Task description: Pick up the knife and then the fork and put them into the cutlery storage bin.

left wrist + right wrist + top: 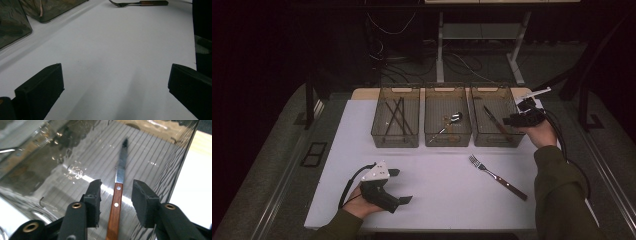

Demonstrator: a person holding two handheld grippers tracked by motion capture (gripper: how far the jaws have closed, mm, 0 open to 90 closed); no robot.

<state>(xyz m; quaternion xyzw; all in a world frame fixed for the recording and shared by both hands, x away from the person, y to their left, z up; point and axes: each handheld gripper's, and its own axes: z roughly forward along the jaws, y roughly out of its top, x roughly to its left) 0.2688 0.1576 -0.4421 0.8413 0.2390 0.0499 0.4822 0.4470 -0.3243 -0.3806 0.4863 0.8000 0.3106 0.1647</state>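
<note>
Left to right: the left gripper [398, 186] is parked low on the near left of the white table [442, 200], jaws spread wide with nothing between them, just bare table seen ahead of it in its own view. Three smoky see-through plastic bins are lined up along the far edge. The left bin [395, 123] holds a few dark thin sticks, possibly chopsticks, the middle bin [447, 122] holds something shiny that's too small to be named for sure, and the right bin [496, 121] holds the wooden-handled table knife [117, 200].

That knife is lying flat on the ribbed bin floor, blade pointing away. In the right gripper view the right gripper [116, 197] is seen straddling the handle, jaws parted with a clear gap on both sides, so the knife isn't clamped. It looks like the drop-off step: knife placed in the right bin and let go.

The next move is probably a lift straight up out of the bin without the walls or the handle being clipped, then a reach back and down to the wooden-handled metal fork [497, 176] left on the table in front of the right bin. It lies diagonally, so the gripper would need to be turned to cross the handle.

The table surface is plain matte white, with dim grey floor around it, cables and a desk frame behind, and the room kept pretty dark
</note>
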